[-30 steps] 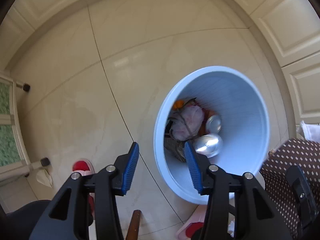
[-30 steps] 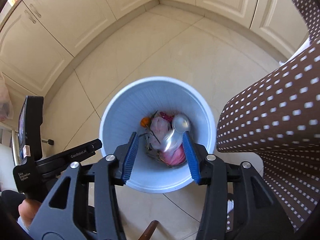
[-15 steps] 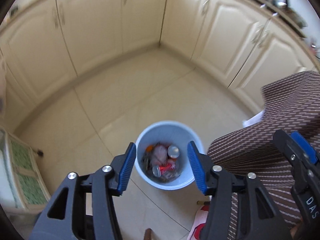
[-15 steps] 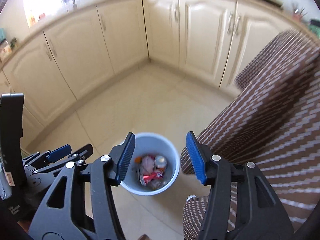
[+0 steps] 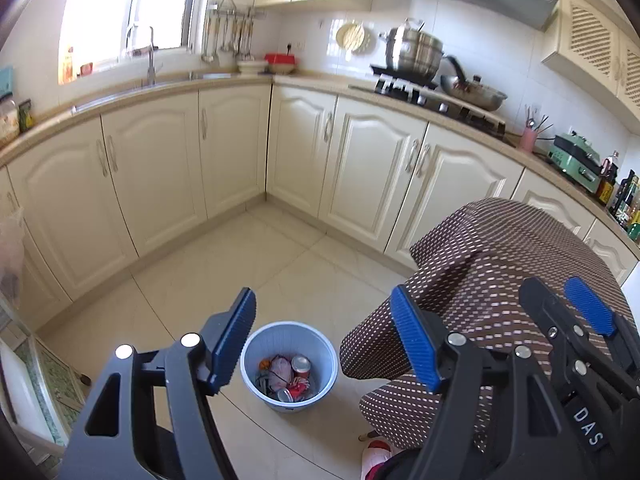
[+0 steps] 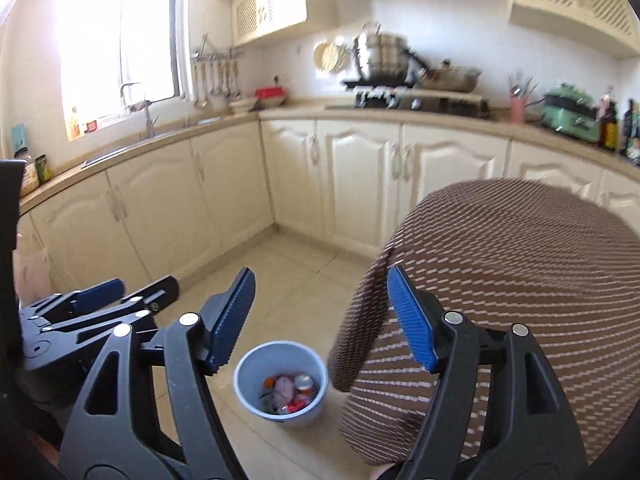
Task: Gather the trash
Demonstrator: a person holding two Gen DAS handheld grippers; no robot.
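Note:
A pale blue bin [image 5: 288,336] stands on the tiled kitchen floor far below, holding cans and crumpled trash [image 5: 289,376]. My left gripper [image 5: 323,336] hangs high above it, its jaws opening wide with nothing between them. In the right wrist view the same bin [image 6: 280,354] with its trash [image 6: 290,392] sits below my right gripper [image 6: 320,320], whose jaws are also opening and hold nothing. The left gripper [image 6: 124,294] shows at the left edge of the right wrist view, and the right gripper [image 5: 560,308] at the right edge of the left wrist view.
A person's leg in brown dotted fabric [image 5: 480,280] fills the right side, right beside the bin. Cream cabinets [image 5: 160,168] line the corner under a counter with a sink [image 5: 152,80], a pot on a stove [image 5: 414,52] and a green appliance [image 5: 576,160].
Both grippers rose from just above the bin's mouth to well above the floor and tilted up, so the counters came into view. Both sets of jaws spread wider.

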